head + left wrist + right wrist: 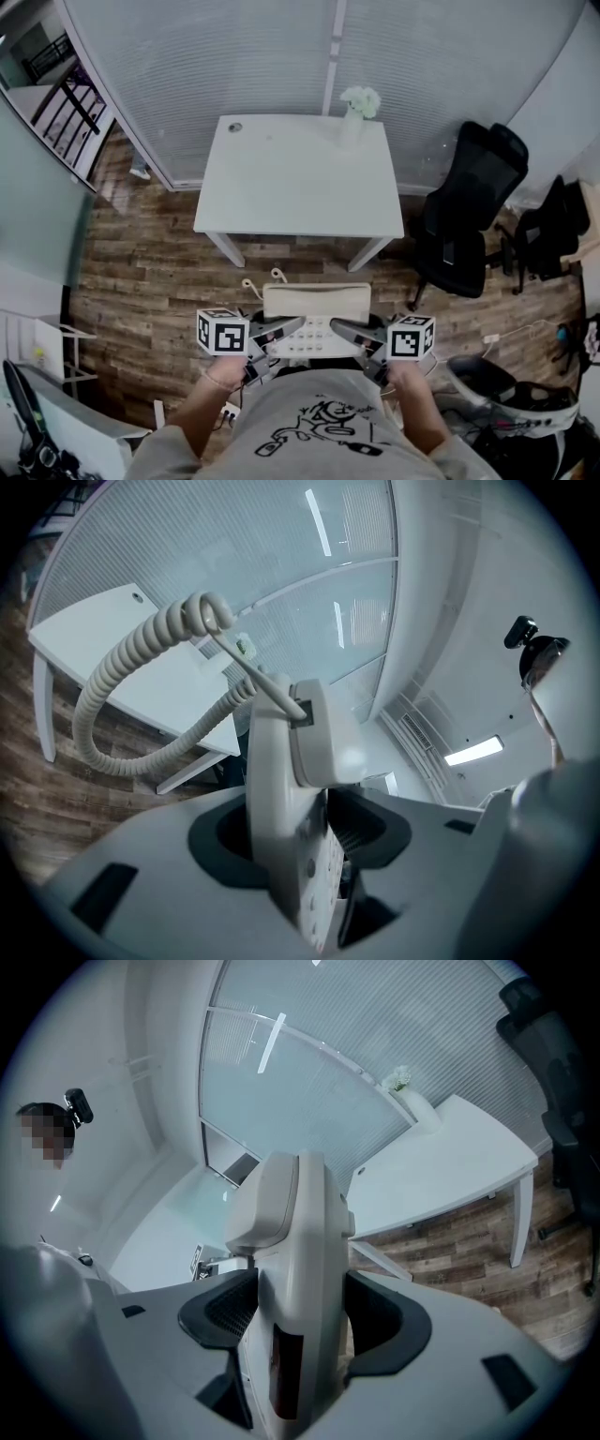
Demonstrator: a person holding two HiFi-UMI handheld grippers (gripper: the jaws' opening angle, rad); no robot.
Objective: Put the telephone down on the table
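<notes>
I hold a beige desk telephone (315, 319) in the air between both grippers, close to my body and short of the white table (300, 178). My left gripper (281, 334) is shut on the phone's left edge, and my right gripper (349, 334) is shut on its right edge. In the left gripper view the telephone (291, 789) stands edge-on between the dark pads, and its coiled cord (122, 667) loops out to the left. In the right gripper view the telephone (300, 1260) is clamped the same way, with the table (450, 1166) beyond it.
A white vase of flowers (359, 105) stands at the table's far right corner. A black office chair (469, 225) sits to the right of the table. Wood flooring lies between me and the table. A blind-covered glass wall runs behind it.
</notes>
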